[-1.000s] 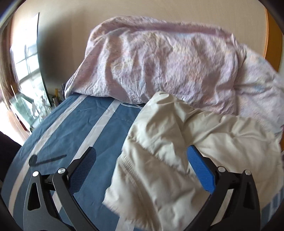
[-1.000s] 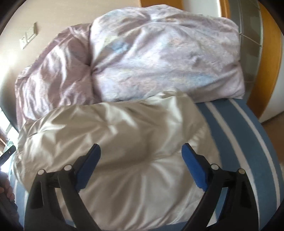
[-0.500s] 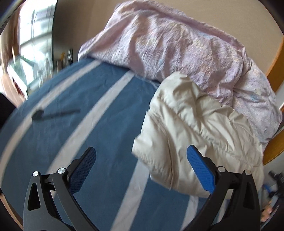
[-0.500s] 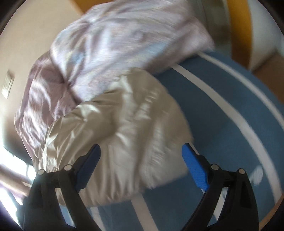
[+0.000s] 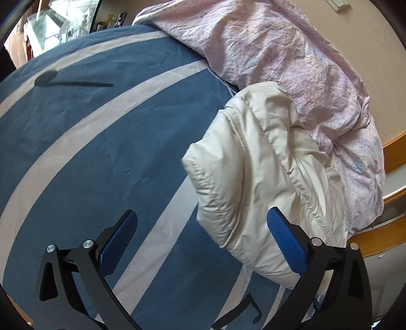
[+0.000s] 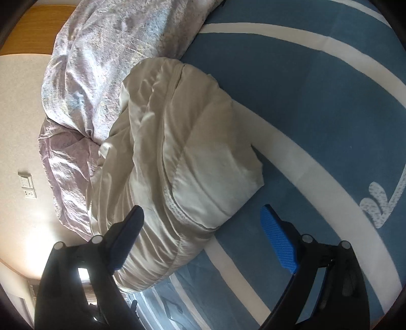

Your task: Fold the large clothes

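A cream puffy jacket (image 5: 261, 175) lies bundled on the blue striped bedsheet (image 5: 101, 142), against a pink duvet. It also shows in the right wrist view (image 6: 182, 157). My left gripper (image 5: 200, 233) is open and empty, held above the bed with its right finger over the jacket's near edge. My right gripper (image 6: 203, 228) is open and empty, its left finger over the jacket's lower edge, its right finger over the sheet.
A crumpled pink floral duvet (image 5: 279, 55) is heaped behind the jacket, also in the right wrist view (image 6: 106, 50). A wooden bed frame (image 5: 378, 238) edges the bed at right. A wall socket (image 6: 28, 187) sits on the beige wall. Window clutter (image 5: 63, 20) is far left.
Both grippers have pulled back and rolled, so the views tilt. The jacket now sits farther from the fingers and more bedsheet shows. Both stay open.
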The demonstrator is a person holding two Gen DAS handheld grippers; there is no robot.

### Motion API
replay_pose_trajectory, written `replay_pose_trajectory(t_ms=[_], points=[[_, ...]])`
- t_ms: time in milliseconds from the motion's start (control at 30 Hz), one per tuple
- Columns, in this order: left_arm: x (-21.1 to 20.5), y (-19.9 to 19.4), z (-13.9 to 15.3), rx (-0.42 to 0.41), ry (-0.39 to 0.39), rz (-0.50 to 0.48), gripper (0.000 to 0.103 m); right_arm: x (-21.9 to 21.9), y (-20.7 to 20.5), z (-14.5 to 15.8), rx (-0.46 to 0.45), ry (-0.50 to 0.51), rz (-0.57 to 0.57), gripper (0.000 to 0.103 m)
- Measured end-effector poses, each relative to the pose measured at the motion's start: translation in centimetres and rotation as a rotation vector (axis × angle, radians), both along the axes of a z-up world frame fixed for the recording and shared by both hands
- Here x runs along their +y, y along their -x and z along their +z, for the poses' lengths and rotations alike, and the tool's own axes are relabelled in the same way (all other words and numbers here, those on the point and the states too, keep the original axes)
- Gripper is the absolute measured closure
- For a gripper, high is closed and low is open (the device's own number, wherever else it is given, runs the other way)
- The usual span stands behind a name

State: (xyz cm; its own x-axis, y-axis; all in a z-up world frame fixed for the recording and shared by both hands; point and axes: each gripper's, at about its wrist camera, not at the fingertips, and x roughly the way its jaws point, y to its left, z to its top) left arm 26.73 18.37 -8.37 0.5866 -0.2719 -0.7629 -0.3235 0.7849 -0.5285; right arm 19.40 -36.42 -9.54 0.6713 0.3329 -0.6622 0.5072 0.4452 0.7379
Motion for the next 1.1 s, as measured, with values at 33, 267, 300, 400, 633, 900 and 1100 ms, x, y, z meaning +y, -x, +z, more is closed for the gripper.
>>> replay_pose_trajectory(t_ms=[33, 267, 300, 400, 633, 900, 1100], points=[[-0.3, -0.1, 0.2, 0.002, -0.029, -0.001, 0.001, 0.2, -0.1, 0.1, 0.006, 0.023, -0.003, 0.010], [-1.4, -0.8, 0.1, 0.013, -0.095, -0.026, 0.001, 0.1, 0.0, 0.7, 0.016, 0.078, -0.036, 0.010], [-1.5, -0.9, 0.0, 0.016, -0.091, -0.024, 0.001, 0.2, -0.2, 0.4, 0.019, 0.061, -0.031, 0.010], [-1.8, -1.1, 0.2, 0.007, -0.098, -0.019, 0.001, 0.3, -0.5, -0.1, 0.018, 0.034, -0.023, 0.010], [-1.8, -2.7, -0.1, 0.011, -0.051, 0.003, 0.004, 0.4, -1.7, -1.2, -0.008, -0.065, -0.038, 0.011], [-1.9, -4.2, -0.7, -0.033, 0.042, 0.014, 0.021, 0.4, -2.4, -2.1, -0.049, -0.100, -0.056, 0.019], [-2.0, -4.6, -0.6, -0.091, 0.094, 0.029, 0.051, 0.2, -2.2, -1.7, -0.097, -0.073, -0.052, 0.047]])
